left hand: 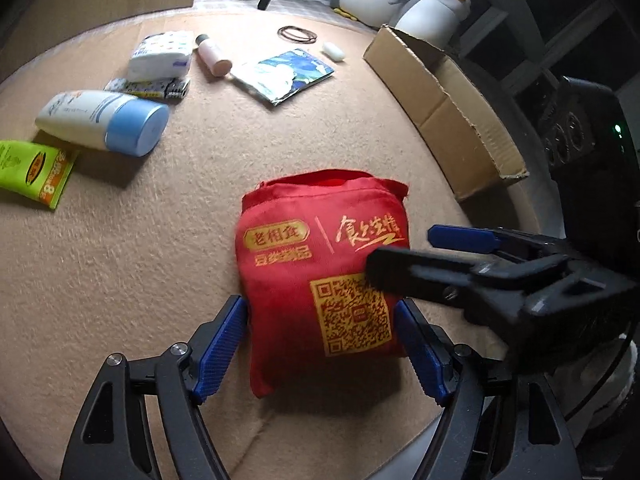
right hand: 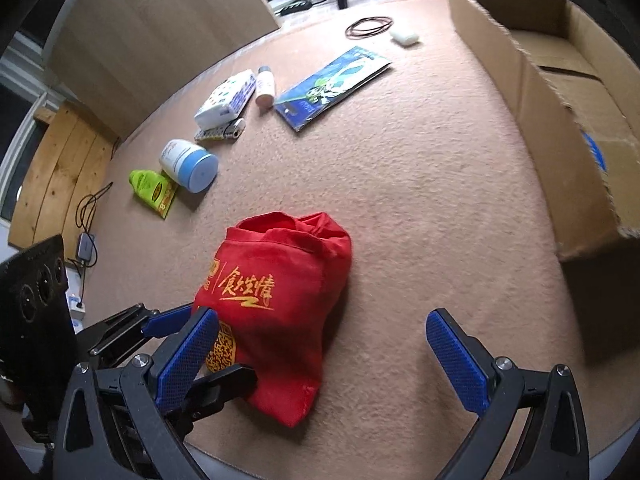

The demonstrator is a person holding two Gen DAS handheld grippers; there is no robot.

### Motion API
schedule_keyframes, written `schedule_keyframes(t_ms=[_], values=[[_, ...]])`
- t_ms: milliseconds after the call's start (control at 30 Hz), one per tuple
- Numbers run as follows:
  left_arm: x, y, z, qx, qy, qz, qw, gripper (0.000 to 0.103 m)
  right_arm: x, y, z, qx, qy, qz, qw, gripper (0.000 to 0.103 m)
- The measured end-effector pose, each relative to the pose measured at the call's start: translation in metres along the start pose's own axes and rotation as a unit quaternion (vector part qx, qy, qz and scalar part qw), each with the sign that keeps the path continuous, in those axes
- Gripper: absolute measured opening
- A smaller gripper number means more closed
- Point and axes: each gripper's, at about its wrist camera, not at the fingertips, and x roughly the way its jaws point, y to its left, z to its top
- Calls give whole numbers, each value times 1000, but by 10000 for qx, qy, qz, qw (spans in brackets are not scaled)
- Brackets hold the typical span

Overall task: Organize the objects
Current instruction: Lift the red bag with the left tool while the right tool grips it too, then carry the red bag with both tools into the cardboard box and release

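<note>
A red cloth bag [left hand: 316, 276] with gold print and a QR code lies on the beige carpeted table; it also shows in the right wrist view [right hand: 276, 308]. My left gripper [left hand: 322, 344] is shut on the bag's near end, a blue pad pressing each side. My right gripper [right hand: 322, 360] is open and empty, hovering just right of the bag; it shows in the left wrist view [left hand: 400, 248] above the bag's right edge.
An open cardboard box [right hand: 568, 92] stands at the right. At the far left lie a white bottle with a blue cap [left hand: 104, 122], a green packet [left hand: 34, 172], a tissue pack [left hand: 160, 56], a small pink bottle [left hand: 212, 56], a blue booklet [left hand: 286, 74], hair ties [left hand: 298, 34] and a white case [left hand: 334, 51].
</note>
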Motion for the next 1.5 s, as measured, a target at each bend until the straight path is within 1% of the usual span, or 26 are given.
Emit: schedule_keyframes(t_ms=[167, 267, 333, 400, 433, 567, 667, 800, 1000, 1100, 1333, 1500], values=[[0, 0, 1, -22, -65, 33, 10000, 76, 9, 10, 3, -227, 131, -11, 9997, 103], [1, -1, 2, -36, -92, 33, 9999, 75, 14, 15, 3, -325, 201, 105, 9992, 100], [2, -2, 3, -24, -104, 52, 9999, 74, 16, 17, 3, -365, 230, 194, 9989, 92], [3, -4, 3, -38, -133, 56, 9999, 72, 16, 17, 4, -385, 249, 293, 9985, 86], [4, -4, 4, -50, -149, 68, 9999, 72, 16, 18, 4, -409, 255, 327, 9983, 82], [4, -8, 6, -133, -200, 49, 9997, 70, 12, 21, 5, -555, 169, 217, 9981, 79], [1, -17, 12, -80, -288, 65, 9995, 70, 5, 19, 6, -589, 96, 202, 9980, 77], [-6, -31, 24, 19, -446, 29, 9990, 70, -12, 15, 10, -630, -118, 162, 9978, 77], [-11, -65, 52, 287, -689, -102, 9972, 70, -47, -4, 23, -521, -528, 127, 9972, 77], [-7, -87, 69, 483, -769, -147, 9958, 70, -69, -21, 31, -429, -737, 91, 9963, 77], [11, -137, 109, 837, -869, -263, 9923, 70, -104, -61, 47, -227, -1085, -62, 9938, 77], [33, -172, 133, 1022, -870, -324, 9904, 70, -123, -96, 56, -47, -1274, -186, 9917, 77]])
